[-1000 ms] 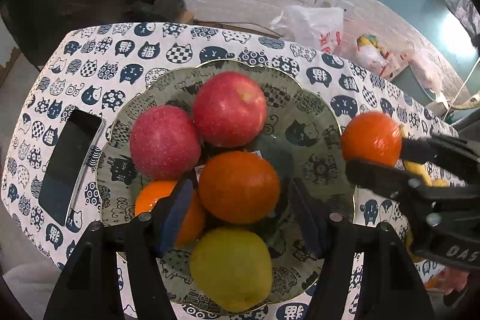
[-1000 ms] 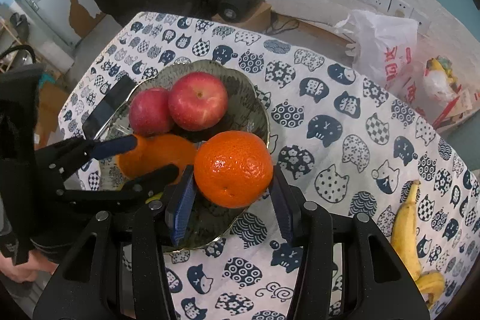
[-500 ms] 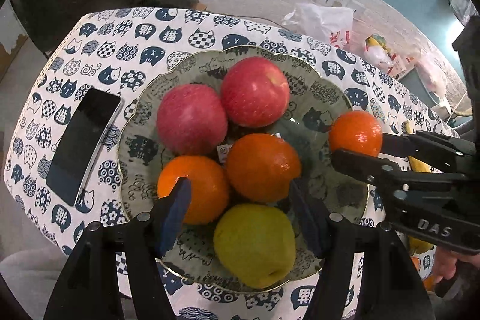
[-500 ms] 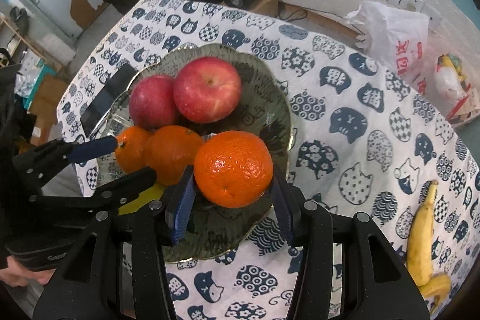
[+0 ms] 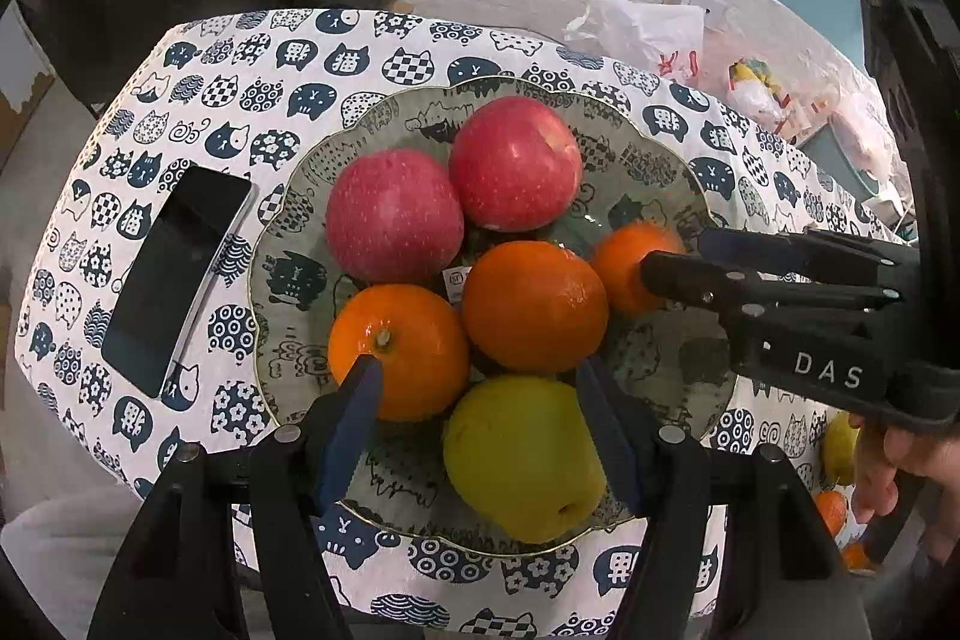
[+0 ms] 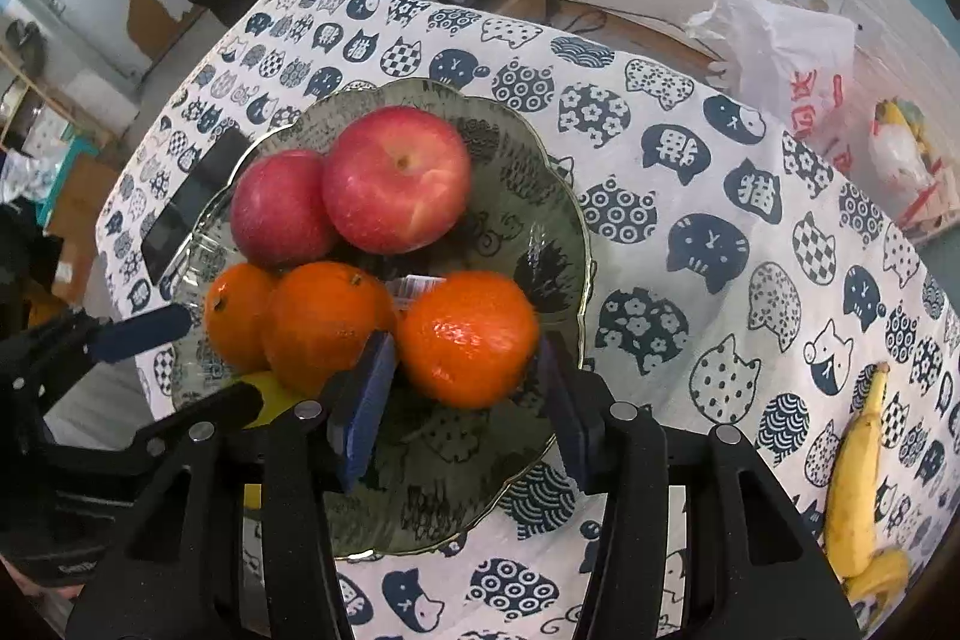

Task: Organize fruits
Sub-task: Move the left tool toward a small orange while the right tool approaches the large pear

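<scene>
Orange [image 6: 468, 337] beside "DAS"-marked right claw [image 5: 672, 256]

Scalloped green glass plate [image 5: 282, 244] on cat-print tablecloth [image 6: 720, 232], holding: two red apples [image 5: 393, 214] at the rear, side by side; three oranges [image 5: 534, 304] in a row before them; one yellow-green pear [image 5: 522, 460] nearest. Black smartphone [image 5: 174, 268] left of plate. Yellow bananas [image 6: 858, 484] well apart to the right.

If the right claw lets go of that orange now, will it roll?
Probably a little: the orange is round and glossy, over the sloped plate. It would likely settle against the neighbouring orange. The right claw looks closed on it.
</scene>
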{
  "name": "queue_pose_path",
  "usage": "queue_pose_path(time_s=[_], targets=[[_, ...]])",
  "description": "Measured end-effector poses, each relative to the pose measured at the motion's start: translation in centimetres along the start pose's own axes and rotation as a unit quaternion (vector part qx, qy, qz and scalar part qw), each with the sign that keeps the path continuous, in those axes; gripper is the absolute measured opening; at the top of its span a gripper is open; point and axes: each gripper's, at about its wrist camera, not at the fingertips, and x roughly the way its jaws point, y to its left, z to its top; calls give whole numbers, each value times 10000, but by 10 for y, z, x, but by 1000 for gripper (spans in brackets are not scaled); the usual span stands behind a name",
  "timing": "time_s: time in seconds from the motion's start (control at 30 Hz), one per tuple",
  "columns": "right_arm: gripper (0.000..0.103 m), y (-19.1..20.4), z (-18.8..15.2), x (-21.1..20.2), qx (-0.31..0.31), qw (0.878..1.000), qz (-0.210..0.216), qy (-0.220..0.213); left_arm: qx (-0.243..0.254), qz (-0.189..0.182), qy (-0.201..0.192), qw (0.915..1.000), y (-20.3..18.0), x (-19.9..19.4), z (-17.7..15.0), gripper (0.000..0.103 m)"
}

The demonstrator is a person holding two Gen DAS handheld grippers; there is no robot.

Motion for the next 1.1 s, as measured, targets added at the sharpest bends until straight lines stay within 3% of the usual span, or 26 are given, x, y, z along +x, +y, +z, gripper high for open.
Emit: queue_pose_path(time_s=[0.37,0.43,0.53,1.1], targets=[[56,1,-1,-12,50,9999,8,-109,131,75,-26,9999,-6,-6,-3,72],[65,2,-1,-20,21,9998,-66,-175,167,74,-42,9998,-8,-8,-4,72],[67,3,-3,-32,-15,9995,-123,-282,234,69,-59,9997,-14,-11,-5,72],[76,-30,-46,-107,85,9971,-605,-463,1022,-216,-260,9942,-82,-43,-23,80]])
